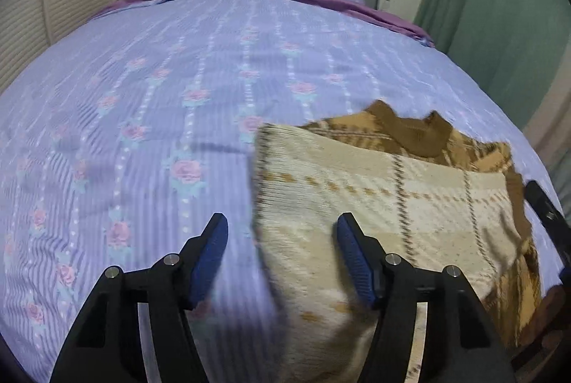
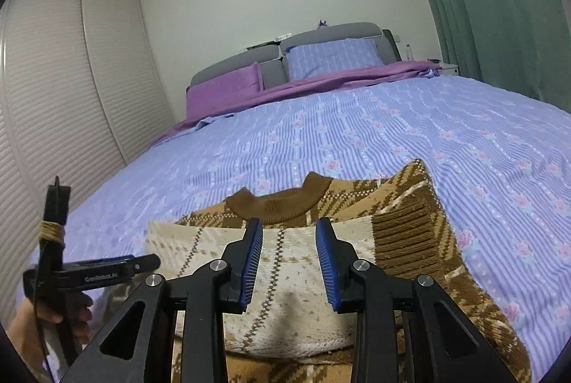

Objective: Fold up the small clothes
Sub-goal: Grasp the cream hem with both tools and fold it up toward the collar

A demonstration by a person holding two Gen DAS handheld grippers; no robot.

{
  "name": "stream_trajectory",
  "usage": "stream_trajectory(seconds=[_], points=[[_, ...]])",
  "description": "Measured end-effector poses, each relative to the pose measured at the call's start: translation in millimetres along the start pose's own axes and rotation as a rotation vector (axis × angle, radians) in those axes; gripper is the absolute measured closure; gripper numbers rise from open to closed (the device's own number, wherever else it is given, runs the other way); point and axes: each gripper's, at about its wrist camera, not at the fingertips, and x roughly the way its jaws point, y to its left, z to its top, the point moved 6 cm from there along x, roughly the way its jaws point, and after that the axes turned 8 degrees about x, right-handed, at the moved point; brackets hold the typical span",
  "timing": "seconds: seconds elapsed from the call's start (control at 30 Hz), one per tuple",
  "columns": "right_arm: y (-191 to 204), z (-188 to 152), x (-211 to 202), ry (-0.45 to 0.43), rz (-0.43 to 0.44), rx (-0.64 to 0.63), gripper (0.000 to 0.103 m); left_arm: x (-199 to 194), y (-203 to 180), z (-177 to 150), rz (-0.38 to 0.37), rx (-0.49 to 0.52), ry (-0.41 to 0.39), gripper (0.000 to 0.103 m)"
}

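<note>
A small brown and cream plaid knitted sweater [image 2: 403, 233] lies on the bed, its brown collar [image 2: 282, 203] facing the headboard. A cream part [image 2: 285, 286] is folded over its middle. In the left wrist view the sweater [image 1: 392, 201] lies right of centre. My left gripper [image 1: 282, 258] is open and empty, just above the sweater's left edge. My right gripper [image 2: 289, 261] is open and empty, above the folded cream part. The left gripper's body [image 2: 89, 270] shows at the left of the right wrist view, held by a hand.
The bed has a purple floral striped cover [image 1: 178, 90]. A purple pillow [image 2: 223, 90] and a striped pillow [image 2: 332, 56] lean on the grey headboard [image 2: 332, 31]. A white louvred wardrobe [image 2: 71, 97] stands left. A green curtain [image 2: 499, 8] hangs right.
</note>
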Motion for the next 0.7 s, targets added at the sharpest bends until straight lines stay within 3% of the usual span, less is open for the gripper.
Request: stream_trajectory(seconds=[0.07,0.2,0.33,0.6,0.7], points=[[-4.7,-2.1,2.4,0.006,-0.008,0.01,0.071,0.0,-14.5,-0.3,-0.027,0.036,0.011,0.039],[-14.0,-3.9,8.6,0.013,-0.019,0.048,0.071,10.3,-28.0,-1.3,0.091,0.13,0.016,0.038],[-11.7,-7.7,18.0,0.033,-0.02,0.05,0.071,7.0,-15.7,-3.7,0.124,0.091,0.008,0.057],[18.2,-15.7,31.9,0.056,0.034,0.004,0.071,4.3,11.4,-12.5,0.202,0.083,0.045,0.057],[27.7,-22.4,41.0,0.088,0.05,-0.019,0.071,0.8,21.9,-18.7,0.169,0.015,0.04,0.058]])
